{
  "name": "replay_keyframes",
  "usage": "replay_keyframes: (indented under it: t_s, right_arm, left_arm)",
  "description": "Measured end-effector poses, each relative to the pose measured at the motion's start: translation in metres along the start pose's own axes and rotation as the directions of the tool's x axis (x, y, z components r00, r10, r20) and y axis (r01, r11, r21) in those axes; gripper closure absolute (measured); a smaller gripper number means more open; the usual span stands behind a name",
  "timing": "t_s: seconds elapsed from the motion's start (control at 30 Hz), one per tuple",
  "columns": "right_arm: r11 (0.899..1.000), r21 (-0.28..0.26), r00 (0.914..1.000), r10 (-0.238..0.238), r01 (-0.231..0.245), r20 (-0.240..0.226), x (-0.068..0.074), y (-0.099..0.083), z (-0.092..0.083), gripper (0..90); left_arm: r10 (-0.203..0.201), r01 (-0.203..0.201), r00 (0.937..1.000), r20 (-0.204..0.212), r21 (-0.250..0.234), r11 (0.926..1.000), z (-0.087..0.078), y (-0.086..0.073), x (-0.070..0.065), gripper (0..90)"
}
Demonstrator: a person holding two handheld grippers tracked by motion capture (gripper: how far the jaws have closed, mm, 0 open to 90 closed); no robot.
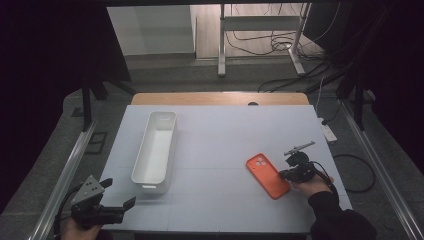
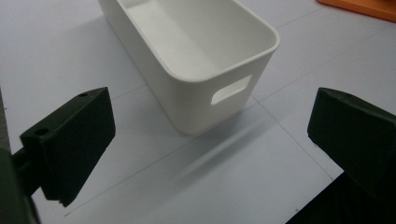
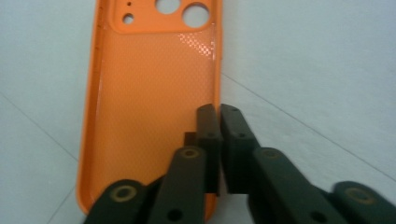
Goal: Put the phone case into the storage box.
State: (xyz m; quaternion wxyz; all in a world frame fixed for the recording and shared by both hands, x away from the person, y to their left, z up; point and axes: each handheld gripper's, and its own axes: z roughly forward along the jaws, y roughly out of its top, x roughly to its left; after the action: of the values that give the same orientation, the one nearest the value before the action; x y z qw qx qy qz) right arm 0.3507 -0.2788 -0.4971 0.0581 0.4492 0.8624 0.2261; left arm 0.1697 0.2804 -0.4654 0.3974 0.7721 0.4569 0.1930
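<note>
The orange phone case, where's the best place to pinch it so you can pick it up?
Pinch a long side wall of the orange phone case. It lies flat with its hollow side up, so the thin raised rim is probably the only part jaws can straddle. The right gripper does this, shut on the rim near the end away from the camera holes, coming from the side nearer the person.

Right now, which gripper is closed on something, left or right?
The right gripper: its jaws pinch the side wall of the orange phone case. The left gripper stands wide open on nothing, short of the white bin.
</note>
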Motion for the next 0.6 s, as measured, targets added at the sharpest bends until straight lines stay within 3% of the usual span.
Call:
replay_keyframes:
  t_s: [0.2, 0.4, 0.6]
  right_arm:
    - [1.0, 0.015, 0.9997, -0.001, 0.001, 0.025, 0.003, 0.002, -0.001, 89.2]
    - [1.0, -0.019, 0.9994, 0.015, -0.014, 0.03, 0.004, 0.003, -0.007, 89.3]
    - [0.998, -0.056, 0.9997, -0.005, 0.006, 0.023, 0.006, 0.002, -0.013, 89.3]
  left_arm:
    - [-0.012, 0.012, 0.9999, 0.005, 0.004, 0.9999, 0.0, 0.0, 0.001, 1.6]
    - [-0.033, 0.032, 0.9994, 0.014, 0.011, 0.9994, 0.001, 0.001, 0.004, 1.7]
    - [-0.055, 0.054, 0.9977, 0.039, 0.024, 0.9982, 0.002, 0.002, 0.007, 2.5]
